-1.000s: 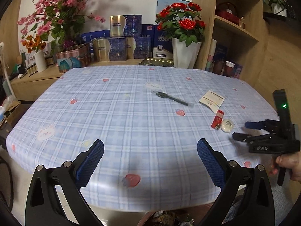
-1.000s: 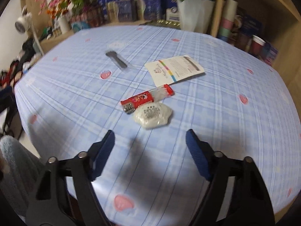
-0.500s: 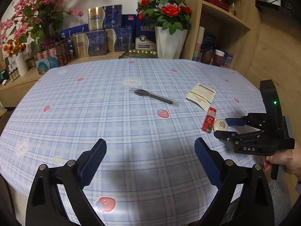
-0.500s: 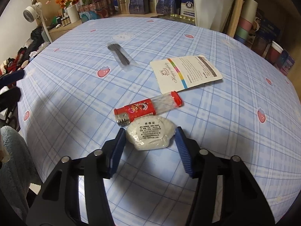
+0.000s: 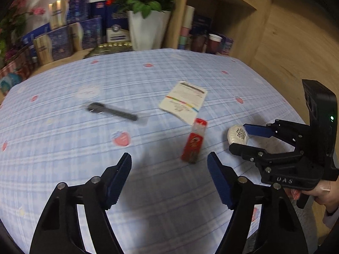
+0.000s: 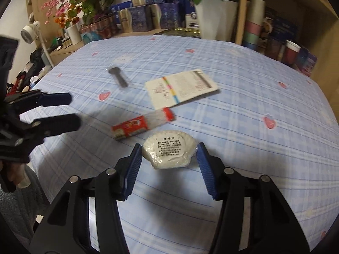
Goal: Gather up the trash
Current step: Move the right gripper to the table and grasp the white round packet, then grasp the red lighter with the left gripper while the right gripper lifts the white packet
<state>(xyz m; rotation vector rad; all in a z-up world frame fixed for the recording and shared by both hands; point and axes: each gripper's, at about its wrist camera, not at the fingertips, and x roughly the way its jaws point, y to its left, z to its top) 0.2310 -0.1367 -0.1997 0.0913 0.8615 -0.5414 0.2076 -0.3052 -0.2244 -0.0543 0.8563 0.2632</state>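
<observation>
- Two blue pads of the right gripper (image 6: 168, 166) stand either side of the white shell-shaped packet (image 6: 169, 151); thin gaps show at both flanks, so it brackets the packet without pressing on it.
- That packet lies flat on the checked tablecloth (image 6: 243, 97) near the front edge, just beside the red-and-clear tube wrapper (image 6: 144, 123). It looks light, wrapped in slick film, with a firm moulded body; I'd judge its wide scalloped sides the best hold, low down.
- Right gripper pitches steeply down at the cloth, fingers level across the packet.
- Left gripper (image 5: 169, 180) is closing with nothing between its pads, angled down toward the tube wrapper (image 5: 193, 140).
- Farther out lie the white card with a colour stripe (image 6: 182, 87) and a dark spoon in a clear sleeve (image 6: 118, 77), thin, flat things that would likely need an edge pinch.
</observation>
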